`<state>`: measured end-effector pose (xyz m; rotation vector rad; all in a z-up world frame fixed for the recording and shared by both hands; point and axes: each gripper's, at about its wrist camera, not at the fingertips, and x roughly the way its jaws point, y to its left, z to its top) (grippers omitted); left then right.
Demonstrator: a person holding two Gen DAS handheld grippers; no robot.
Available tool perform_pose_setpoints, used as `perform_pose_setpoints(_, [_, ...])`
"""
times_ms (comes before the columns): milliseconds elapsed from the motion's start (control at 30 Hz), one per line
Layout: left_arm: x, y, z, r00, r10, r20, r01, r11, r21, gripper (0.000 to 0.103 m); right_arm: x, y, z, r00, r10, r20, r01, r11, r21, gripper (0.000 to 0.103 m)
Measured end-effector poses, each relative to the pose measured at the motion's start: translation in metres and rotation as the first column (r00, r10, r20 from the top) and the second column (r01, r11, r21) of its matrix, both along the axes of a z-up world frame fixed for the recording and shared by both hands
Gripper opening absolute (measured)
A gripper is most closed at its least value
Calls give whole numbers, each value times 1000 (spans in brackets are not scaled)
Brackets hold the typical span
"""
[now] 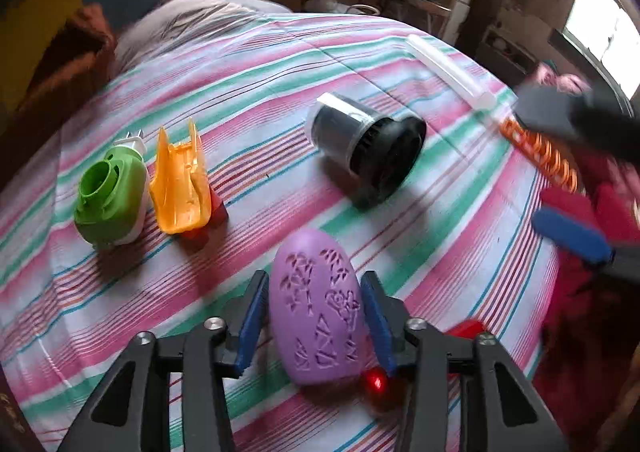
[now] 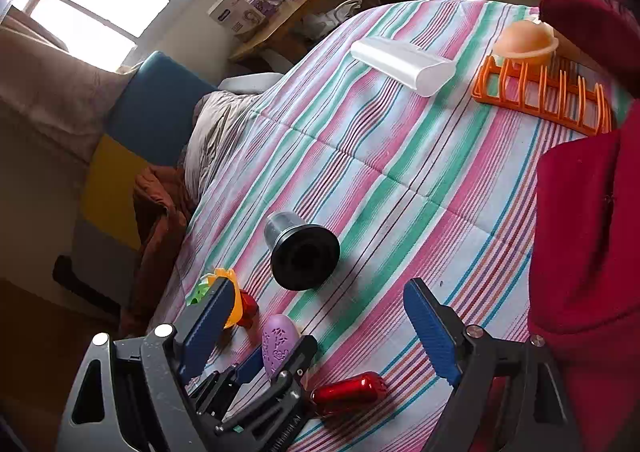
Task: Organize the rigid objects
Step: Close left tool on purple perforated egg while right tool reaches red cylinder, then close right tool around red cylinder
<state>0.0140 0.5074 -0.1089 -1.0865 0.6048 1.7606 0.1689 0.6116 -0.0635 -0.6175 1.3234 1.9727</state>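
Rigid objects lie scattered over a striped bedspread (image 1: pixel 248 63) on a bed. From the left wrist view, the left tool (image 1: pixel 316 318) straddles a purple oval piece (image 1: pixel 316 308) with cut-out patterns; its blue pads (image 1: pixel 254 318) stand just off either side of the piece, with a sliver of gap showing, so the jaws are partly open and not clamped on it. A shiny red capsule (image 1: pixel 376 382) lies just beside the piece's near end. Farther off sit a black-based clear jar (image 1: pixel 364 151) on its side, a yellow-orange plastic shell (image 1: pixel 180 187) and, touching it, a green and white plastic housing (image 1: pixel 110 201). This view catches only the blurred edge of an orange rack (image 1: pixel 540 155) and a white case (image 1: pixel 448 67). The right wrist view shows them plainly: the orange wire rack (image 2: pixel 548 95) with a peach bowl-shaped piece (image 2: pixel 524 41) at its far end, and the white oblong case (image 2: pixel 404 63) well apart from the cluster. It also shows the right tool (image 2: pixel 320 328) spread wide with nothing between its jaws, hanging above the bedspread, with the left tool (image 2: pixel 272 368) seen around the purple piece (image 2: pixel 280 336) and the red capsule (image 2: pixel 348 392) lying lengthwise. A red sleeve (image 2: pixel 588 236) fills the right edge.
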Motion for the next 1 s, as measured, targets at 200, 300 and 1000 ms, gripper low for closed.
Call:
perform_pose_setpoints(200, [-2,-50,0,998,51,-48,-49,998,39,43,-16,-4,-6,995,84,45,-84,996,-15,87])
perform_pose_setpoints(300, [-4,-81,1,995,88,-53,-85,995,56,43,-33,-9,-14,981,168,102,-163,985,-52,87])
perform_pose_setpoints(1000, [18,-189,3,978,209,-21,-205,970,132,43,-79,-50,-42,818,424,389,-432,899,-74,97])
